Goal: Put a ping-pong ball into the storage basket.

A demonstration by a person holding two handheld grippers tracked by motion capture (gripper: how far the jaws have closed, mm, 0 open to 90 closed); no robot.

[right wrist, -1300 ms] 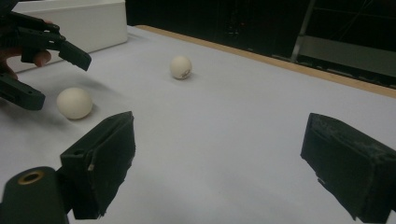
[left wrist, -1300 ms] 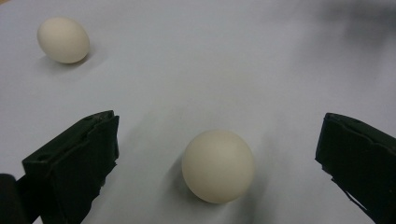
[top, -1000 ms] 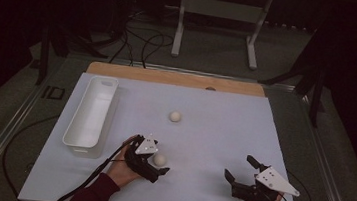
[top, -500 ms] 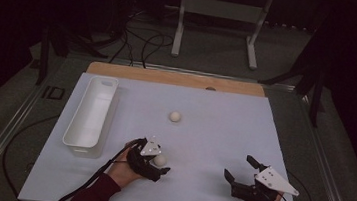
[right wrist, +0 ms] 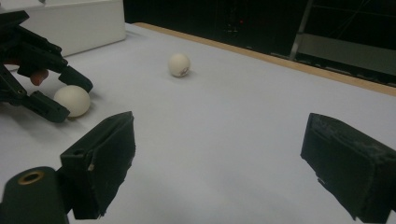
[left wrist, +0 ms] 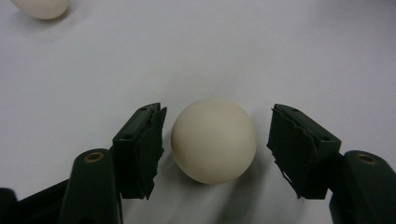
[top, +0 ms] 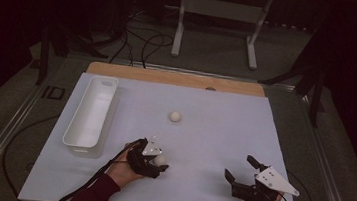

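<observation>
A white ball (left wrist: 214, 141) rests on the white table sheet between the jaws of my left gripper (left wrist: 215, 149), which is open, with a small gap on each side of the ball. From above, that ball (top: 160, 160) lies at the left gripper (top: 158, 164) near the front of the sheet. A second white ball (top: 175, 116) lies farther back, near the middle, and has a small mark in the right gripper view (right wrist: 179, 64). My right gripper (top: 239, 167) is open over bare sheet at the front right, its jaws holding nothing (right wrist: 219, 158).
A long white tray (top: 90, 114) stands along the left side of the sheet, close behind the left gripper. A wooden strip (top: 179, 78) runs along the far edge. A metal stand (top: 218, 14) and cables lie on the floor beyond the table.
The left gripper has edged slightly forward around the near ball. The right gripper and the far ball have stayed where they were.
</observation>
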